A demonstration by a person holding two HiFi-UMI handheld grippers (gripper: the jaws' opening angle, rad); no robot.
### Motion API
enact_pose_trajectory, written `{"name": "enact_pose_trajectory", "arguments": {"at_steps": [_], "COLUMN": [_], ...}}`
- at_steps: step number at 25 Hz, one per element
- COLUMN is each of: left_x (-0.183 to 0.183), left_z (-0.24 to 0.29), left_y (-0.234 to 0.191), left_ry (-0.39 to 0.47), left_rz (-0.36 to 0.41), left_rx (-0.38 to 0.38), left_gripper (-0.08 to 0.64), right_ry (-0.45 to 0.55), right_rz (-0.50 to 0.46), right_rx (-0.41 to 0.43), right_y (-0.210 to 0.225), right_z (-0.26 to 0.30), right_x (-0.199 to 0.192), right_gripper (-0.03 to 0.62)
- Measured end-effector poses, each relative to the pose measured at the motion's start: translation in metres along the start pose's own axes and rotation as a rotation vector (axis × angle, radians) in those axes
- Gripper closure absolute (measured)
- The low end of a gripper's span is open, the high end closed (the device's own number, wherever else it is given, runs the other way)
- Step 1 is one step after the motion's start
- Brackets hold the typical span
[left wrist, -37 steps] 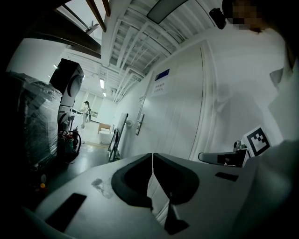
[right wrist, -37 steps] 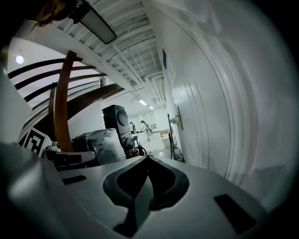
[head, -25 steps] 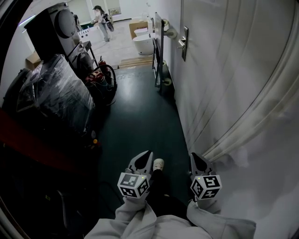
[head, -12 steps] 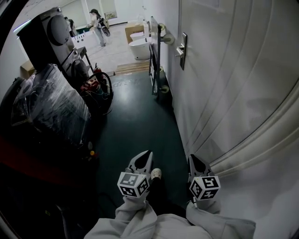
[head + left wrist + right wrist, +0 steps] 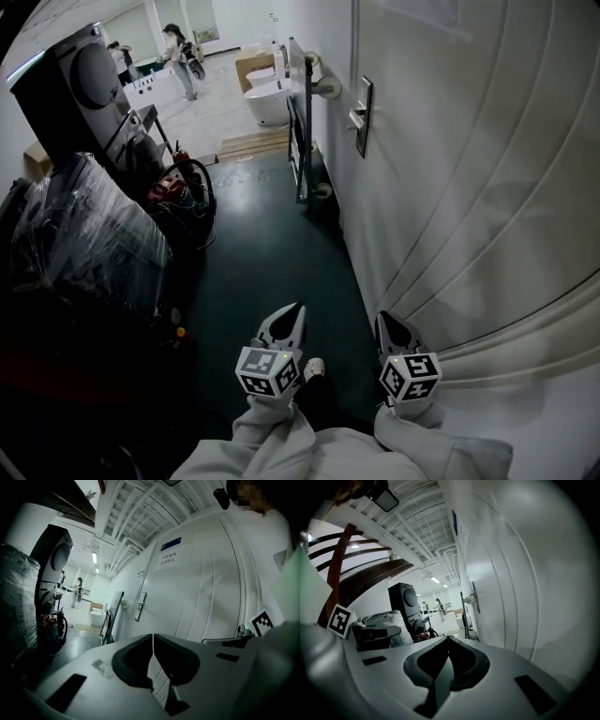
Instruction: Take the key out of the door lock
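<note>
Since the earlier frames we have come further along the corridor. The lock plate [image 5: 363,116] sits lower and larger in the head view than it did, and the wrapped bundle [image 5: 84,234] has slid toward the left edge. Both claws keep their place at the bottom of that view.

The left claw [image 5: 296,310] and the right claw [image 5: 383,319] are held out low in front of us, side by side and apart, with grey sleeves [image 5: 272,436] behind them. Both point ahead down the corridor and tip only slightly downward, their marker cubes turned up toward the head camera. The left claw hangs over the dark floor [image 5: 272,253], with a shoe [image 5: 314,368] just beside it. The right claw rides near the face of the door [image 5: 469,169]. In each gripper view the jaw tips meet with nothing between them, so both claws are closed and empty.

The lock plate is on the door, well ahead of both claws. It is a narrow plate with its long axis upright, and its handle [image 5: 353,114] juts out into the corridor. The key is too small for us to make out from here, so we cannot tell which way it points.
</note>
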State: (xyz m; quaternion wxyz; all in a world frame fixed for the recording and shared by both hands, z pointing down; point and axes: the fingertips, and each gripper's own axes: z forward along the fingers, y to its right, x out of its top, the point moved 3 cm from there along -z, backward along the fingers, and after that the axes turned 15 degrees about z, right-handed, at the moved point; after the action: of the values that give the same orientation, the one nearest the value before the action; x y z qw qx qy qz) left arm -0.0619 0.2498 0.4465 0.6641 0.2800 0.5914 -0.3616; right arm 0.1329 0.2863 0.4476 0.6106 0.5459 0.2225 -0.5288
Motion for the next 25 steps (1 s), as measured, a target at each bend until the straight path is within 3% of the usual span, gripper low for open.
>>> {"name": "enact_pose_trajectory", "arguments": {"at_steps": [12,25], "left_x": [0.006,0.009], "left_z": [0.065,0.119], "left_y": [-0.062,-0.101], "left_ry": [0.002,-0.009], "left_rz": [-0.011,0.003], "left_rx": [-0.018,-0.043], "left_gripper": [0.540,0.540], "right_ry": [-0.004,0.000], "right_rz": [-0.001,0.048], "right_rx": [-0.014,-0.039], "right_y": [0.002,0.023], "right_z": [0.085,0.149], "right_x": [0.027,0.047], "right_gripper": [0.540,0.540]}}
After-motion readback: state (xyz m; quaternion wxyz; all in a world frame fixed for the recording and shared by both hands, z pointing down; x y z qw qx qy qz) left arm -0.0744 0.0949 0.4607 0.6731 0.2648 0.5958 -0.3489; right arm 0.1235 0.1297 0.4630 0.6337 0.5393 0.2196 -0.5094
